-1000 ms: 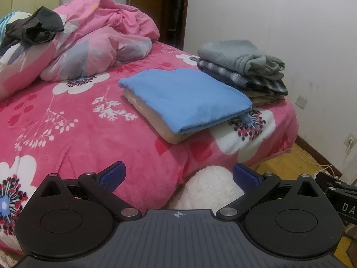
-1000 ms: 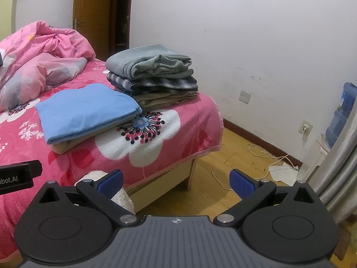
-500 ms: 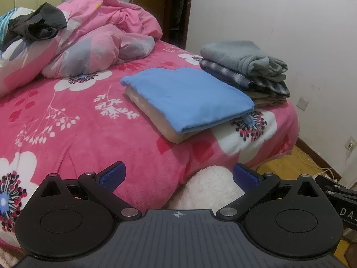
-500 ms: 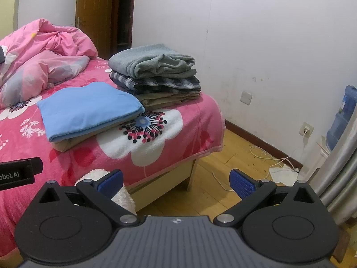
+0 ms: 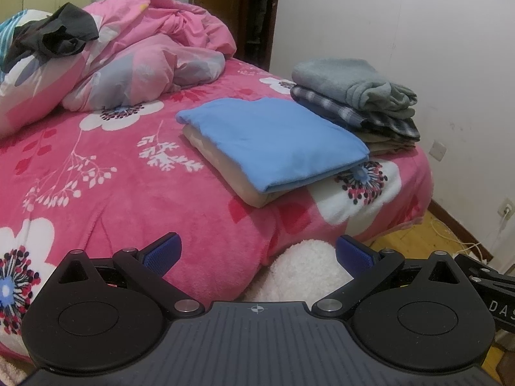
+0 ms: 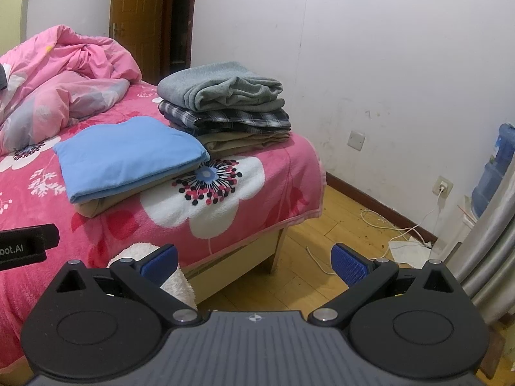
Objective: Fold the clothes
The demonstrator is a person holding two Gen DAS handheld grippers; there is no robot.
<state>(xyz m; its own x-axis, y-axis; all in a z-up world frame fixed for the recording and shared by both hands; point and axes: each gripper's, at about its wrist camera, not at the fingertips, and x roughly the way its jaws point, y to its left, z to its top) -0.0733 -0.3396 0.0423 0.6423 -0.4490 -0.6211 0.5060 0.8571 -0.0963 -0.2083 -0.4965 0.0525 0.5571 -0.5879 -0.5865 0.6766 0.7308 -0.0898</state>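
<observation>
A: So, the clothes first. The blue folded garment (image 5: 273, 141) lies flat on a tan folded piece (image 5: 225, 173) near the foot of the bed (image 5: 96, 173). Just beside it, toward the wall, sits the stack of three (image 6: 225, 109): grey on top, plaid in the middle, khaki at the bottom.

B: Anything unfolded?

A: One dark garment (image 5: 51, 35), crumpled on the pink quilt (image 5: 154, 48) at the far end, well apart from both piles. I'd judge that to be the next piece.

B: And the grippers?

A: The left hand-held gripper (image 5: 257, 252) is spread wide and holds nothing; the right hand-held gripper (image 6: 254, 260) is the same (it faces the bed corner and the wooden floor (image 6: 289, 251)). Both hang off the near edge of the bed.

B: How to do it well?

A: Pinch the dark piece by a single edge or shoulder, not a bunch of cloth, lift it clear of the quilt so none of that comes along, then spread it on the bare pink blanket (image 5: 80, 193) before any fold.
</observation>
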